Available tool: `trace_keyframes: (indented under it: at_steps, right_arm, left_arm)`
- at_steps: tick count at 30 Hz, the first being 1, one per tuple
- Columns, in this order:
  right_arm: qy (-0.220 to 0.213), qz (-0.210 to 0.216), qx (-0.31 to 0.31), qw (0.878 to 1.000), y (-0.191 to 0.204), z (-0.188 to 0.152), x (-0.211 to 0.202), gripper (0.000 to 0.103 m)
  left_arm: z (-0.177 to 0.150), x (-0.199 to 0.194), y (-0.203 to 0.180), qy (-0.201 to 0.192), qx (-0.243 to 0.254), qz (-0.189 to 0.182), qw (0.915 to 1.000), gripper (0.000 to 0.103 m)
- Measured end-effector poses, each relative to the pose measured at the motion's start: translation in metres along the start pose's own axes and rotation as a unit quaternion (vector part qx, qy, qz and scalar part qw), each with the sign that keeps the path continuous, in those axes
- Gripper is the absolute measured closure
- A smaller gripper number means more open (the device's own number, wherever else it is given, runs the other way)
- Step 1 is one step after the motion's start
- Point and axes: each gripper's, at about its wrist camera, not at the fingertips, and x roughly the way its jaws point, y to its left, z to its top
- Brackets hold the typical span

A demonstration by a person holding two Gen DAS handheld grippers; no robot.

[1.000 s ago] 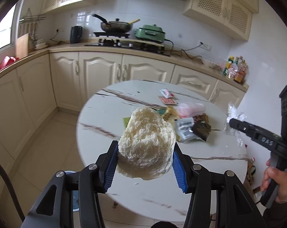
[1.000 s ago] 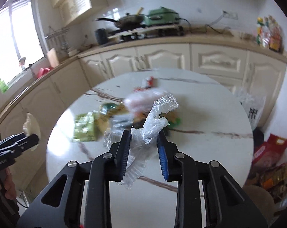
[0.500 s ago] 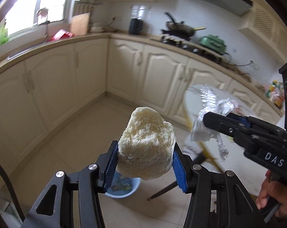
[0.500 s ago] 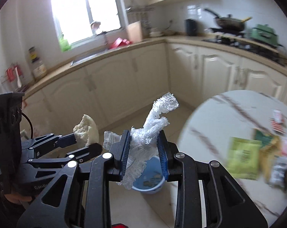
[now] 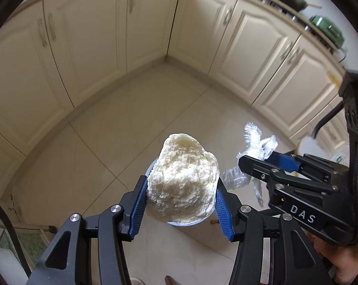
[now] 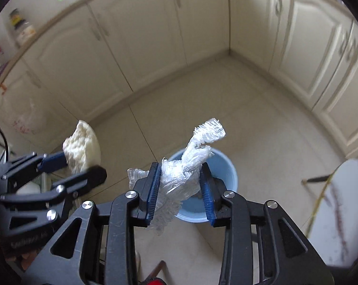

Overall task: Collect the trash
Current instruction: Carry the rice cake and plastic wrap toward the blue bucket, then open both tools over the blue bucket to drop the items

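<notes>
My left gripper (image 5: 181, 187) is shut on a pale, crumbly bread lump (image 5: 182, 178), held over the floor; the lump also shows in the right wrist view (image 6: 82, 148). My right gripper (image 6: 181, 180) is shut on crumpled clear plastic wrap (image 6: 190, 166), which also shows in the left wrist view (image 5: 252, 149). A light blue bin (image 6: 223, 166) stands on the floor straight below the wrap. In the left wrist view only a sliver of its rim (image 5: 186, 223) shows under the bread. The two grippers are side by side, close together.
Cream cabinet doors (image 5: 88, 54) wrap round the corner of the tiled floor (image 5: 122, 123). The round white marble table (image 6: 340, 204) and its leg are at the right edge. A wok and green pot (image 5: 326, 27) sit on the far counter.
Both grippers have swung away from the table and tilted down toward the floor. The blue bin now sits right under them. Both still hold their items.
</notes>
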Motion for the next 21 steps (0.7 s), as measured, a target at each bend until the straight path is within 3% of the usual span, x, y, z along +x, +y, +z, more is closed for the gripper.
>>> trace_keyframes:
  at_steps: [4, 6, 12, 15, 17, 21]
  right_arm:
    - [0.033, 0.000, 0.021, 0.999, -0.023, 0.001, 0.042, 0.063]
    - [0.040, -0.005, 0.025, 0.999, -0.032, 0.002, 0.053, 0.048]
    - [0.047, -0.027, 0.043, 0.998, -0.058, 0.012, 0.072, 0.040]
    - [0.039, -0.036, 0.061, 0.997, -0.068, 0.009, 0.071, 0.034]
    - [0.036, -0.039, 0.068, 0.996, -0.074, 0.009, 0.069, 0.033]
    - [0.032, -0.038, 0.070, 0.996, -0.072, 0.011, 0.063, 0.032]
  left_arm:
    - [0.010, 0.033, 0.004, 0.028, -0.005, -0.016, 0.9995, 0.054]
    - [0.018, 0.051, 0.007, 0.039, -0.004, -0.014, 0.9991, 0.054]
    - [0.035, 0.089, -0.005, 0.066, -0.009, -0.018, 0.9977, 0.053]
    - [0.033, 0.095, -0.005, 0.077, -0.008, -0.012, 0.9969, 0.049]
    - [0.040, 0.094, -0.009, 0.073, -0.007, -0.007, 0.9972, 0.034]
    - [0.047, 0.076, -0.015, 0.057, -0.001, 0.021, 0.9981, 0.030]
